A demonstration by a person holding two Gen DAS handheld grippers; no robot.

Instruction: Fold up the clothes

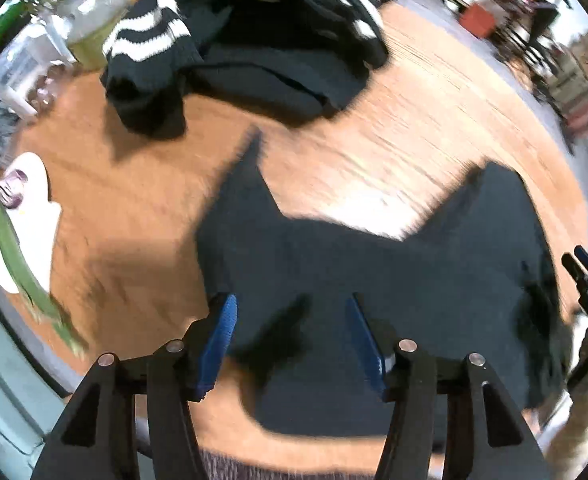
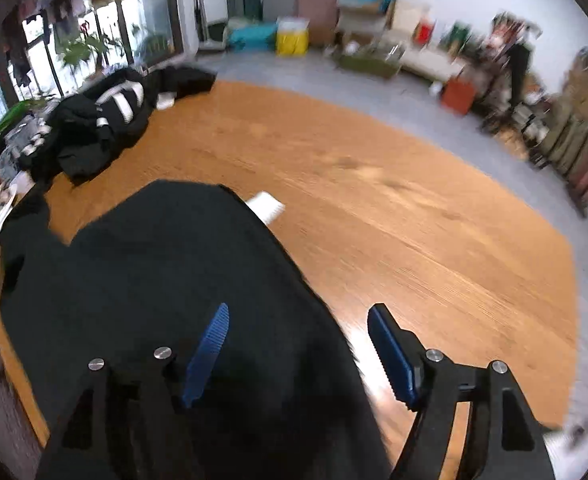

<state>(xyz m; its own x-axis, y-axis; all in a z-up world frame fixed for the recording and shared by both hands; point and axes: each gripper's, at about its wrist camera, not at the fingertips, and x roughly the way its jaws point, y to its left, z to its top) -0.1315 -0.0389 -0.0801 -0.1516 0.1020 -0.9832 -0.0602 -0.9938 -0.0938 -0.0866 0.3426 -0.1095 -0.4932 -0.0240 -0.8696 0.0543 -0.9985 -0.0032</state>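
A white plate with a green leaf sits on the wooden table.

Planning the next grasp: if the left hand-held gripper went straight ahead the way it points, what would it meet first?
Probably the dark garment lying flat on the table; the open left hand-held gripper hovers right over it. Depth is hard to judge.

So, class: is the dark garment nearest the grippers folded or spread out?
Spread out: the dark garment lies flat on the wooden table, apparently one layer.
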